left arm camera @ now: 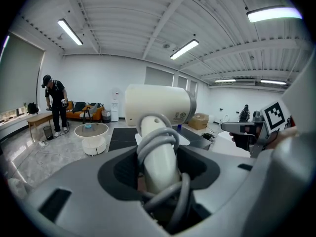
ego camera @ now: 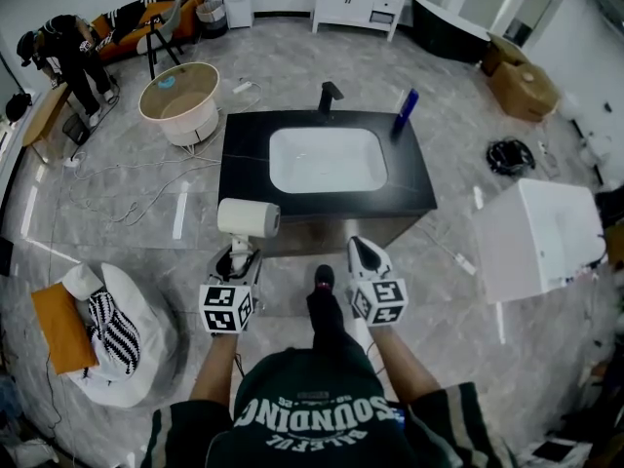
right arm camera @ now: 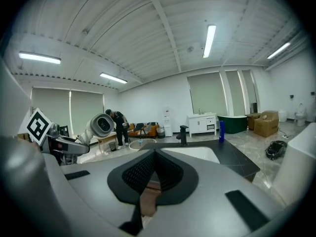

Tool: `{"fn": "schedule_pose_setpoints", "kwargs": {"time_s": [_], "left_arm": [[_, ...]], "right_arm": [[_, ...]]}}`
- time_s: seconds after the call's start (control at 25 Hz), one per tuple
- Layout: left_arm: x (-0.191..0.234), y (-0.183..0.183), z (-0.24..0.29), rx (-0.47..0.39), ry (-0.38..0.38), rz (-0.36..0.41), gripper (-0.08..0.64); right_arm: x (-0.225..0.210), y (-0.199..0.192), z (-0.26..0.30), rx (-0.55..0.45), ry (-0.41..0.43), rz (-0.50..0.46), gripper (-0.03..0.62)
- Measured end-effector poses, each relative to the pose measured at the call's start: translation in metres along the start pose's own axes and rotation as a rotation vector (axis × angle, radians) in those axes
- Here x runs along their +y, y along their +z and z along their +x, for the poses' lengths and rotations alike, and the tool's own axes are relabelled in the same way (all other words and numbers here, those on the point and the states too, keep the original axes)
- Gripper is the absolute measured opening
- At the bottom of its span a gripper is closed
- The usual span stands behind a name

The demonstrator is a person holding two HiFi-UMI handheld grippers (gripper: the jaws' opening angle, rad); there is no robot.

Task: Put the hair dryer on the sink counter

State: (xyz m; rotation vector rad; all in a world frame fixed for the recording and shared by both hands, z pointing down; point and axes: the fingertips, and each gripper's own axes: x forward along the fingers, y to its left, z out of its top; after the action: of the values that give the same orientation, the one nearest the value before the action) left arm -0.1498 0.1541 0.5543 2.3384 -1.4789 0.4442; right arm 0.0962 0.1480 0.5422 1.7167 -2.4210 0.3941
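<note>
**A:** Start at the left. Where is the hair dryer?

**B:** In the left hand-held gripper. The jaws are clamped on its white handle, with the grey cord looped round the handle between them. The handle rises out of the jaws and the barrel sits on top, with its long axis crosswise, running left to right.

**A:** And which way is the table from there?

**B:** Straight ahead. In the head view the barrel hangs right at the front left corner of the black top, not yet resting on it. I cannot tell how high above it the barrel is.

**A:** So where should it go?

**B:** I would move it forward and a little left of the white sink basin. There is a bare black strip between the basin and the table's left edge. With the barrel crosswise it could overhang the basin, so turning it to lie along that strip looks safer.

**A:** And on the right?

**B:** The right hand-held gripper has its jaws together on nothing. It points at the front edge of the table near the middle, just beside the left one. The left is the nearer to the bare strip, and it already has the load.
</note>
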Motion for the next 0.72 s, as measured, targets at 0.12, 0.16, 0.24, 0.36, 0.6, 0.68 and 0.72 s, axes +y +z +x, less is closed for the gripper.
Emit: {"fn": "schedule_pose_setpoints", "kwargs": {"time_s": [0.12,0.16,0.24,0.36,0.6,0.68,0.72], "left_arm": [[0.007,0.014,0.025,-0.001,0.009,-0.005,0.219],[0.01,0.018,0.035,0.0,0.013,-0.007,0.219],[0.017,0.024,0.054,0.004,0.026,-0.011,0.219],[0.029,0.037,0.084,0.016,0.05,-0.027,0.219],[0.049,0.066,0.151,0.033,0.099,-0.06,0.219],[0.052,0.079,0.172,0.04,0.111,-0.074,0.219],[0.053,0.085,0.182,0.044,0.116,-0.081,0.219]], "right_arm": [[-0.013,0.009,0.03,0.007,0.013,-0.003,0.0],[-0.019,0.011,0.041,0.011,0.016,-0.003,0.0],[-0.03,0.015,0.065,0.018,0.026,-0.004,0.0],[-0.045,0.026,0.1,0.024,0.047,-0.008,0.0],[-0.084,0.049,0.172,0.049,0.091,-0.023,0.0],[-0.099,0.06,0.193,0.064,0.099,-0.023,0.0],[-0.105,0.064,0.203,0.07,0.103,-0.024,0.0]]}}
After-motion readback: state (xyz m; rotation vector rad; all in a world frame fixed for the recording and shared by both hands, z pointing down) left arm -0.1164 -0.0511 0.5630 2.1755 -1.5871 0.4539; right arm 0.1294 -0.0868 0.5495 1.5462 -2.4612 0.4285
